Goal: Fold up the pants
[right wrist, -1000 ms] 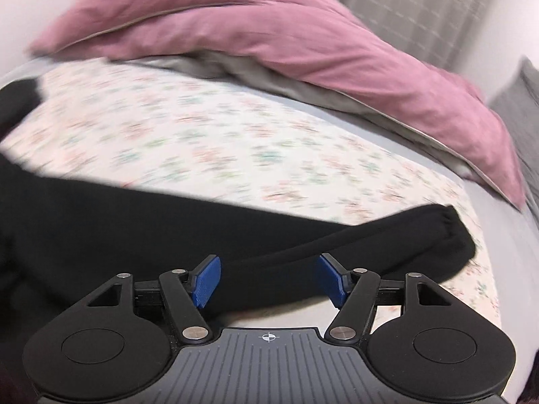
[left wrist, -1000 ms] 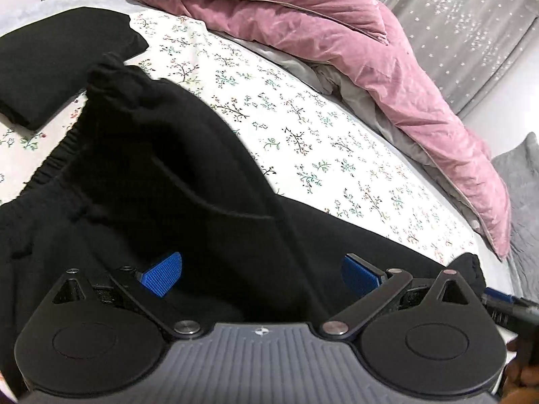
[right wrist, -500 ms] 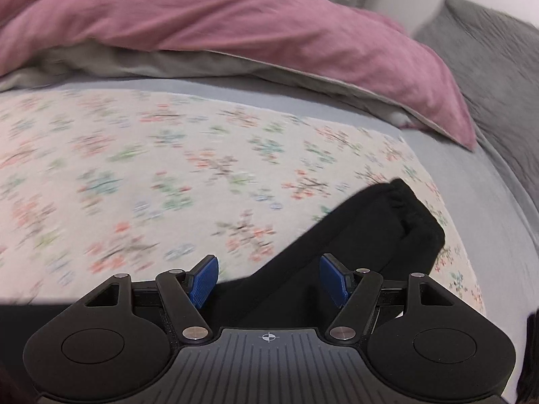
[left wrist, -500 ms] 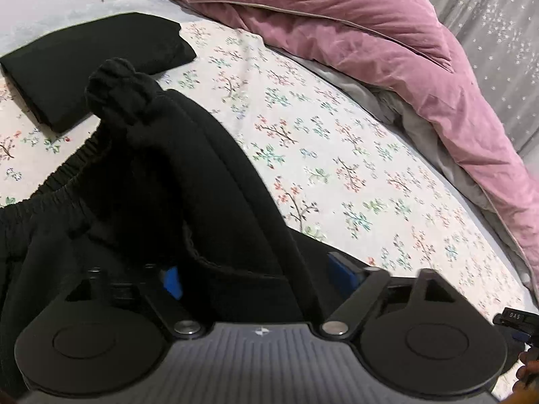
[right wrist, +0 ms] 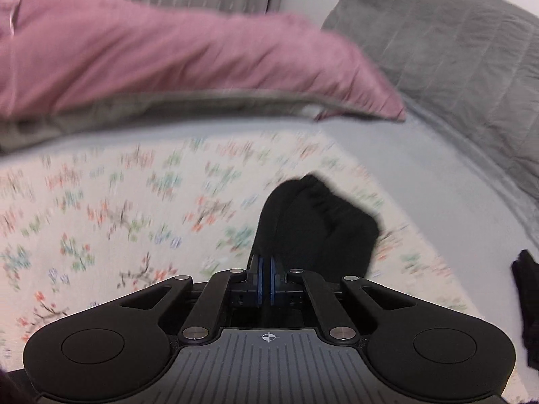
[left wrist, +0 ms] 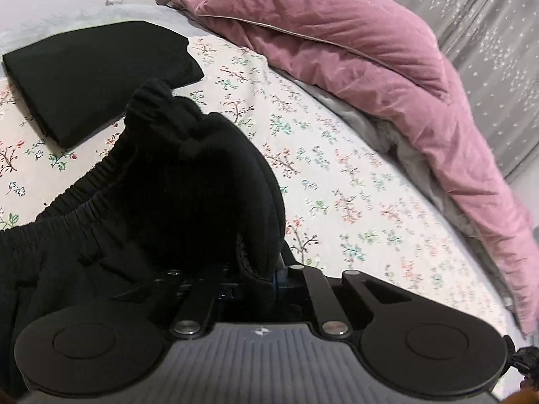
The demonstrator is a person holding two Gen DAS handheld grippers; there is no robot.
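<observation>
Two handheld grippers clamp black elastic-waisted pants [left wrist: 141, 222] on a floral bedsheet [left wrist: 337, 181] — the left gripper [left wrist: 256, 277] bites bunched fabric near the waistband, the right gripper [right wrist: 265, 281] pinches a leg cuff. A pink velvet duvet [left wrist: 353, 50] lies behind — a folded black garment [left wrist: 91, 77] sits beside the waistband.

— What lies around the floral sheet [left wrist: 337, 175]?
— A pink duvet [left wrist: 353, 50] is bunched along its far edge, with a grey curtain [left wrist: 488, 33] behind that.
— Anything resting on the sheet itself?
— A folded black garment [left wrist: 91, 74] at its far left corner.
— And off to the right?
— A grey pillow [right wrist: 448, 47], beyond the sheet's right border.
</observation>
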